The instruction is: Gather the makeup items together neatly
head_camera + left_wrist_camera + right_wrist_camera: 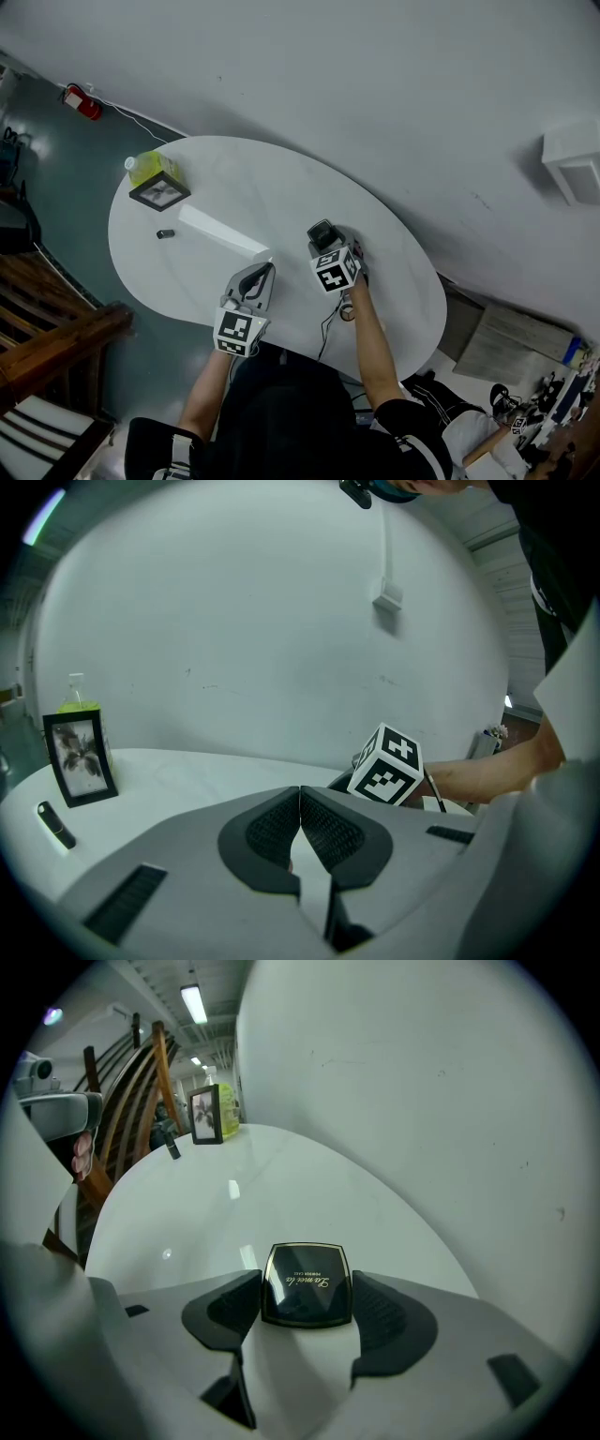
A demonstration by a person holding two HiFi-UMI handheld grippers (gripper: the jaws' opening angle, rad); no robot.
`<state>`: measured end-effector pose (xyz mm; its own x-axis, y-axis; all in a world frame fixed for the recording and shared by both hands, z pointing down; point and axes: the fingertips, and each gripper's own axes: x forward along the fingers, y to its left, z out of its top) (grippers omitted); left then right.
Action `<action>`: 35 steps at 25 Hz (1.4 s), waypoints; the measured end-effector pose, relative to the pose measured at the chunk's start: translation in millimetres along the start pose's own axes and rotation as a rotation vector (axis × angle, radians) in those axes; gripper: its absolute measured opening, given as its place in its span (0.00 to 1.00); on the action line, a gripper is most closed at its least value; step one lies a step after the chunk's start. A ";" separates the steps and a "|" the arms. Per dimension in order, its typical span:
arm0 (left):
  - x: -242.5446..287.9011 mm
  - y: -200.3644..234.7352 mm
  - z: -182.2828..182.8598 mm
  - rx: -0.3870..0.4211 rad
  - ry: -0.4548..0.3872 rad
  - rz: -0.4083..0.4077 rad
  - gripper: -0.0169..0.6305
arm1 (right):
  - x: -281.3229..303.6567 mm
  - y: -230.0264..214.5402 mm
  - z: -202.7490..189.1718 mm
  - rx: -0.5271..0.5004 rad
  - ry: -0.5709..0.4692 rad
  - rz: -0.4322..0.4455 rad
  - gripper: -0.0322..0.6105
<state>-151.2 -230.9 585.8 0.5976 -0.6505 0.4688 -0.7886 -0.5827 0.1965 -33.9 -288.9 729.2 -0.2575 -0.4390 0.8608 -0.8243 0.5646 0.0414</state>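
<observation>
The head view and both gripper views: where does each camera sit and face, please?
Head view: on the person's head, steeply down onto the table; left tongs, right tongs, both arms.
Left gripper view: on the left tongs, across the table toward the wall; shut pads, right arm.
Right gripper view: on the right tongs, down at the compact between open pads.
All share the photo frame.

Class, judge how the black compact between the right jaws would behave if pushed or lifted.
Flat and low, the compact should slide rather than roll or tip. Its glossy lid looks slippery, and the hard case probably stays stiff when squeezed.
</observation>
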 end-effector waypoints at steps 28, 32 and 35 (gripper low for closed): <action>-22.5 2.0 -2.3 -0.004 -0.009 0.034 0.06 | -29.0 8.5 16.1 -0.024 -0.059 0.008 0.51; -30.8 -3.3 -0.5 0.010 -0.021 0.021 0.06 | -57.4 15.9 23.9 -0.038 -0.101 -0.013 0.51; -39.8 -8.9 0.8 0.026 -0.030 0.002 0.06 | -82.6 21.3 26.0 -0.025 -0.134 -0.038 0.51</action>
<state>-167.8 -200.2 564.8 0.6002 -0.6661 0.4428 -0.7862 -0.5933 0.1731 -43.4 -258.7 645.8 -0.2930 -0.5489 0.7828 -0.8225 0.5622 0.0864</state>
